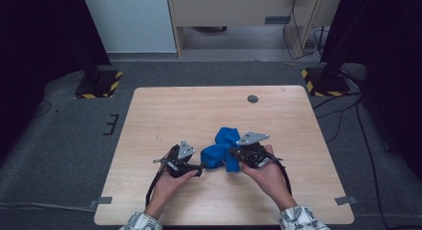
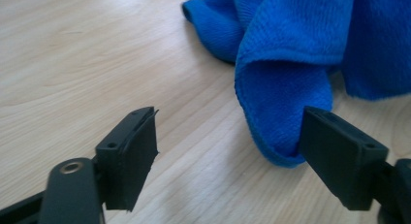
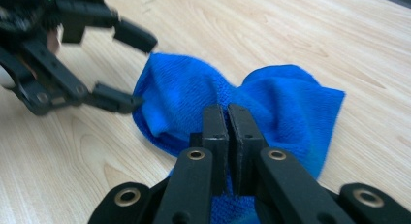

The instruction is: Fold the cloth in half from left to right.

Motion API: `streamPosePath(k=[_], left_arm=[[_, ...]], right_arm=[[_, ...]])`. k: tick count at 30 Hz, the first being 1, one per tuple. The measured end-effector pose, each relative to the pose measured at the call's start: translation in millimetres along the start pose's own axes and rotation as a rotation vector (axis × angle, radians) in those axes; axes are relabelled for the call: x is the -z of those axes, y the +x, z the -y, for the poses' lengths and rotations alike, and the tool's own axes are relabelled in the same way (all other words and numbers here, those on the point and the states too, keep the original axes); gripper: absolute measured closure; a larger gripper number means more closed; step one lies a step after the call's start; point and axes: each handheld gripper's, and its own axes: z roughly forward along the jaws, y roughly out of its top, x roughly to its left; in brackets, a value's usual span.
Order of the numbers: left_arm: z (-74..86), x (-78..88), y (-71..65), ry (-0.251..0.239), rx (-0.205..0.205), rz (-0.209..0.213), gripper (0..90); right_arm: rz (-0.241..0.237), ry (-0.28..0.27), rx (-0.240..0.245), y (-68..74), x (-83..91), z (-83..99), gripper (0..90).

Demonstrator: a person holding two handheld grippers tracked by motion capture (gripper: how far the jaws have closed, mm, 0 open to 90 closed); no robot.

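A pale wooden worktop [image 1: 164, 110] carried a crumpled blue microfibre cloth [image 1: 221, 148] near its front edge.
The right gripper [image 3: 228, 118] pinched the cloth; the left gripper [image 2: 228, 151] gaped around a fold.

Items counted, high view. Blue cloth [image 1: 219, 150]: 1, centre of frame, bunched. Grippers: 2, i.e. left gripper [image 1: 199, 167] lower centre-left and right gripper [image 1: 230, 153] lower centre-right. Hands: 2 are seen, entering at bottom edge. Table [image 1: 164, 110]: 1, wooden. Round dark insert [image 1: 253, 98] in tabletop: 1, upper centre. Grey tape tabs: 2, at lower left [image 1: 101, 200] and lower right [image 1: 346, 200] table corners. Yellow-black striped stand bases: 2, upper left [image 1: 99, 84] and upper right [image 1: 323, 81] of frame.
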Motion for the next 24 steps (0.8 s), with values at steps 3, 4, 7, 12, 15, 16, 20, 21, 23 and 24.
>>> streamPosePath(k=[3,4,7,12,15,16,20,21,23,24], left_arm=[[-0.3,-6.7,-4.8,0.021,-0.014,0.037,27.7],[-0.6,-8.5,-6.7,0.025,-0.03,0.043,33.1],[-1.3,-14.7,-9.0,0.028,-0.038,0.064,48.9],[-8.2,-8.3,-12.0,-0.029,0.001,0.131,85.3],[-14.2,9.2,-13.4,-0.058,0.01,0.142,87.4],[-16.7,18.4,-14.2,-0.067,0.003,0.142,87.6],[-24.6,52.9,-18.7,-0.093,-0.034,0.122,87.0],[-26.8,60.4,-18.6,-0.096,-0.029,0.123,86.6],[-32.3,68.0,-16.6,-0.082,-0.032,0.124,85.5],[-37.5,68.7,-13.7,-0.066,-0.039,0.116,85.5]], right_arm=[[0.004,-0.018,-0.019,-6.9,6.7,-0.4,87.1],[0.0,-0.023,-0.025,-9.6,8.2,-0.5,87.2],[-0.001,-0.039,-0.046,-17.0,10.6,-1.2,87.4],[-0.007,-0.05,-0.052,-19.6,15.1,-2.5,87.3],[-0.012,-0.058,-0.046,-15.9,20.2,-3.0,87.3],[-0.015,-0.056,-0.044,-13.8,22.6,-3.1,87.2],[-0.041,-0.06,-0.009,-3.4,28.9,-4.5,86.5],[-0.048,-0.067,-0.008,-2.1,29.4,-5.0,86.2],[-0.068,-0.077,-0.01,-2.1,27.9,-6.2,85.1],[-0.07,-0.074,-0.013,-3.2,26.4,-6.2,84.7]])
